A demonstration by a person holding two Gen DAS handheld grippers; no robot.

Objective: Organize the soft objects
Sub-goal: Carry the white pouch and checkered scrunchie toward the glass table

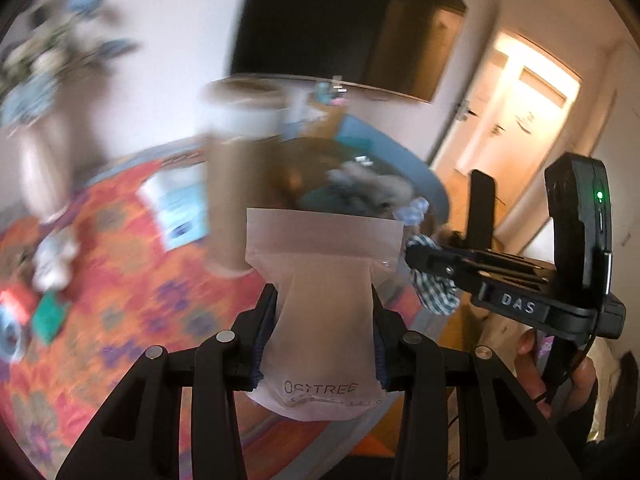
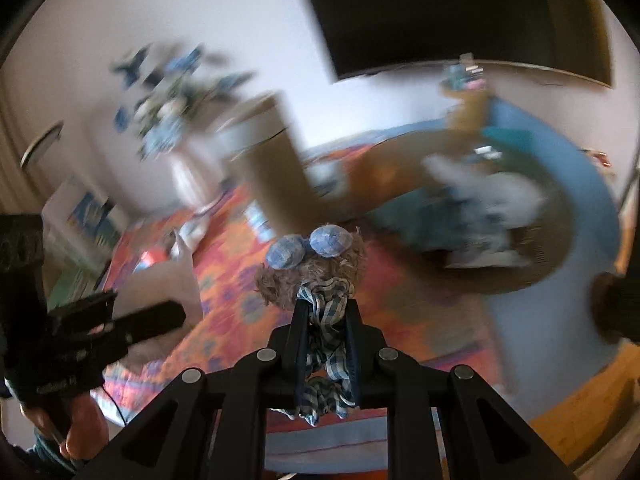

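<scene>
Orange rug (image 1: pixel 120 248) below; left hand-held gripper (image 1: pixel 324 300) clamps pouch (image 1: pixel 324 248).

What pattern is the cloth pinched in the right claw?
Blue-and-white checked cloth, clearest in the right wrist view.

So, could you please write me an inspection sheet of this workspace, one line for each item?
Surface: orange patterned rug on the floor, blurred.
Job's things: translucent pouch with printed lettering, pinched at its middle in the left tongs; small plush toy with blue ears, held by its checked cloth in the right tongs.
Clutter: leaflet, cardboard tube, round basket with pale soft things in it.
Grippers: both closed on their items.
Cables: thin dark cable beside the left hand.
Surroundings: white vase with blue flowers, dark wall screen, lit doorway.
</scene>
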